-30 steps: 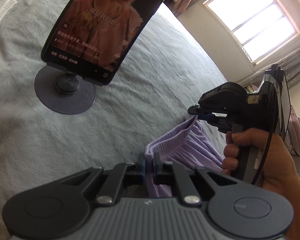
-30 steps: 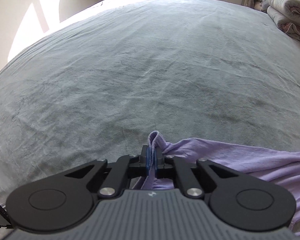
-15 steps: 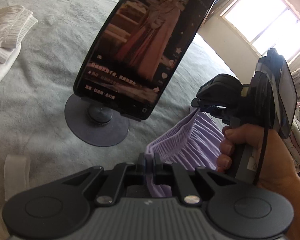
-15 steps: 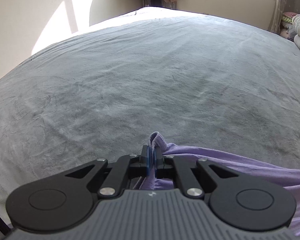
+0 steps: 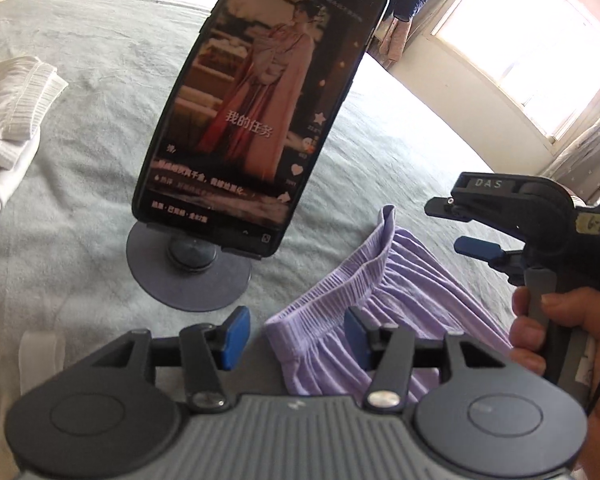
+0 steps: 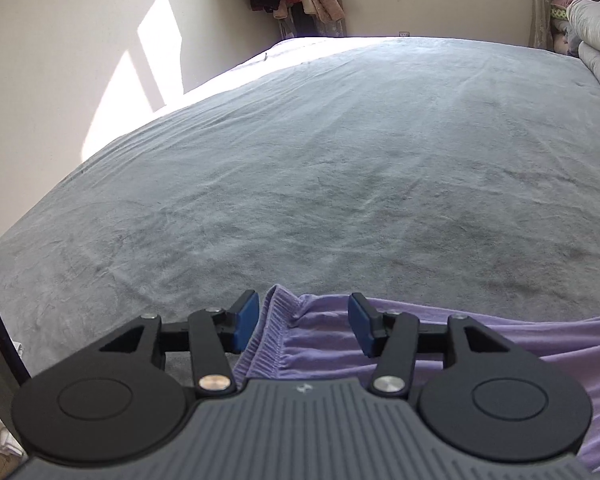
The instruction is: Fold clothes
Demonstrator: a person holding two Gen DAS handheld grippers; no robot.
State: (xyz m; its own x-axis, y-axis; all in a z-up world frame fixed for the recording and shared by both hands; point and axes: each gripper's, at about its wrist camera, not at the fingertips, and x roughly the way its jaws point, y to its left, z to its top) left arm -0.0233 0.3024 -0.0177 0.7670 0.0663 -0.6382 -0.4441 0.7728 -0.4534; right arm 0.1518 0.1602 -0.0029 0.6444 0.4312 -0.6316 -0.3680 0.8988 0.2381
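Two hand-held grippers were in view, the left hand-held gripper [image 5: 296, 336] and the right hand-held gripper [image 6: 303, 326], each with two blue pads spread apart. One purple garment [image 5: 384, 300] lay between the pads of both. One phone [image 5: 260, 112] stood on one round stand [image 5: 188, 272] ahead of the left one, and one pile of white clothes [image 5: 12, 120] lay far to its left. One bed [image 6: 340, 160] carried everything.

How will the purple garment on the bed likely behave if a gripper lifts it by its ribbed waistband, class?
The purple garment would probably droop: its thin fabric already lies in soft gathers. It looks light for its size. The ribbed waistband seems thicker, so it may give the firmer pinch.
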